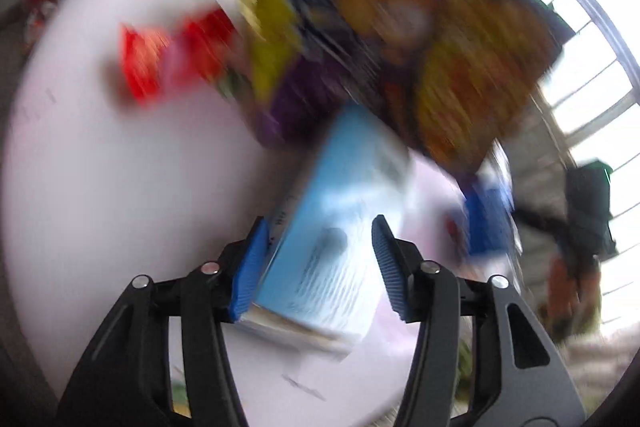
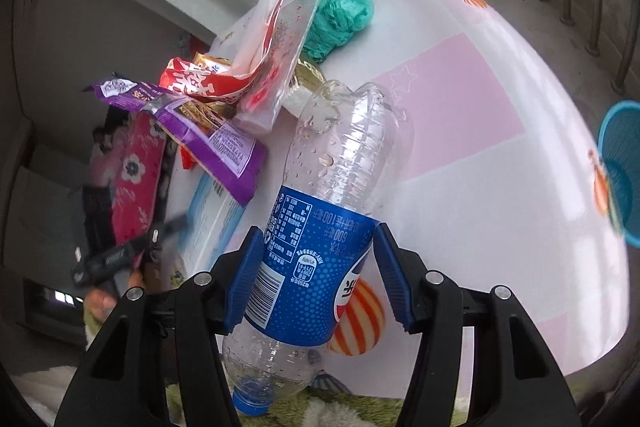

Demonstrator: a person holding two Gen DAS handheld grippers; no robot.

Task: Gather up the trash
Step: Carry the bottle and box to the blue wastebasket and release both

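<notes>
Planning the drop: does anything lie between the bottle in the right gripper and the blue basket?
Nothing visible. Between the bottle and the blue basket there is only bare tablecloth; the wrappers lie on the bottle's other side.

Left gripper half open around a blurred light-blue box, yellow-purple snack bag and red wrapper beyond.

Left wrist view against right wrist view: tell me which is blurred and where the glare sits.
Left wrist view: heavy motion smear over the yellow snack bag and pale blue box, with blown-out windows at the right edge. Right wrist view: sharp; label print on the plastic bottle is readable, only mild sheen on the table.
</notes>
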